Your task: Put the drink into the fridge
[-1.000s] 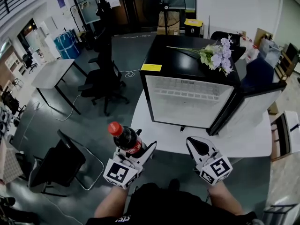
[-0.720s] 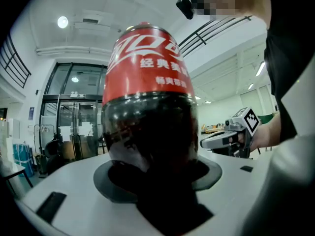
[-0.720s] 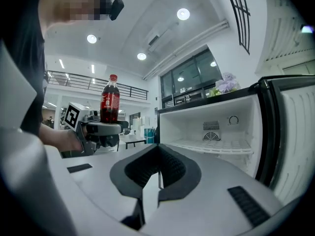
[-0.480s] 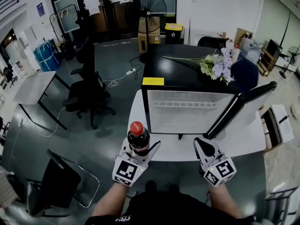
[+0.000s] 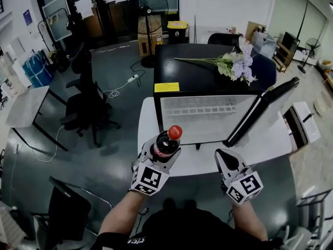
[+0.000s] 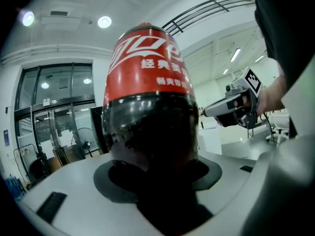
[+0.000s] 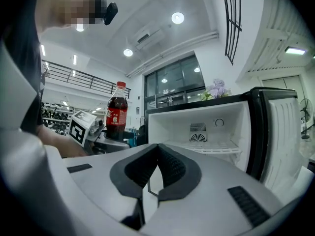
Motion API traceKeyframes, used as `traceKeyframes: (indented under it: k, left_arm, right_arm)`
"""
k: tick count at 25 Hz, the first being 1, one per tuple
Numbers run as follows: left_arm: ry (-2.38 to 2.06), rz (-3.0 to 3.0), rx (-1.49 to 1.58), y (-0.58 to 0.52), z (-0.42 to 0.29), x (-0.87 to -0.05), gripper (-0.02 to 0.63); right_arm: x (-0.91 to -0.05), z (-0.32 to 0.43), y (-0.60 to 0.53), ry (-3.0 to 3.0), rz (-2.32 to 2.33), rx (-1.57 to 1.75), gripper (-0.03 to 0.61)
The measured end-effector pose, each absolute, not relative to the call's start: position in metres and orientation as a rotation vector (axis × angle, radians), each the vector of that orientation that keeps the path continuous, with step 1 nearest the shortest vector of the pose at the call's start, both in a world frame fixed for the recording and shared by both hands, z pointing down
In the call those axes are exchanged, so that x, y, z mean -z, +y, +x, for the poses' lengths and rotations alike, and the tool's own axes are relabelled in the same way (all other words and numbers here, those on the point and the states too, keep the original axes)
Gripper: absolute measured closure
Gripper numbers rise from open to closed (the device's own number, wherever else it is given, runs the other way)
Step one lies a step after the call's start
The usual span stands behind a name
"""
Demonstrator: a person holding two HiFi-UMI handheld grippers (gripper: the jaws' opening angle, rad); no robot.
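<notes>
A dark cola bottle [image 5: 166, 144] with a red cap and red label is held upright in my left gripper [image 5: 160, 158], which is shut on its body. In the left gripper view the bottle [image 6: 147, 112] fills the middle of the picture. It stands just in front of the left part of the black mini fridge [image 5: 208, 82], whose door [image 5: 263, 111] hangs open to the right, showing a white inside [image 7: 206, 127] with a wire shelf. My right gripper [image 5: 225, 161] is shut with nothing in it, before the fridge's right half. The right gripper view shows the bottle [image 7: 116, 113] at left.
The fridge stands on a white table [image 5: 208, 163]. Purple flowers [image 5: 234, 66] lie on the fridge top, beside a yellow note [image 5: 166, 87]. A black office chair [image 5: 86, 103] and another white table [image 5: 23, 105] stand to the left. A fan [image 5: 151, 4] is at the back.
My left gripper has carried the bottle right and forward, closer to the fridge opening. The right gripper has stayed near the same place. The head view has shifted towards the fridge.
</notes>
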State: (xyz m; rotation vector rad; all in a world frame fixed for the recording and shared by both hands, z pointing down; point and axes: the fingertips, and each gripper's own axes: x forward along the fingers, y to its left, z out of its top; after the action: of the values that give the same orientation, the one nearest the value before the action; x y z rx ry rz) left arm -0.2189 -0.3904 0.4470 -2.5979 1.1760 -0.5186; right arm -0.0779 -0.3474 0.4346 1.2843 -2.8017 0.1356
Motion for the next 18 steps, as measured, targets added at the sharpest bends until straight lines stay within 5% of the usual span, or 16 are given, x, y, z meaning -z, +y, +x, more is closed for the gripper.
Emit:
traceKeyframes:
  k: [18]
  left_arm:
    - [1.115,-2.23,0.893,-0.462,-0.129,-0.474,0.339]
  right_arm:
    - [-0.448,0.028,-0.34,-2.767,1.388,-0.16,0.565]
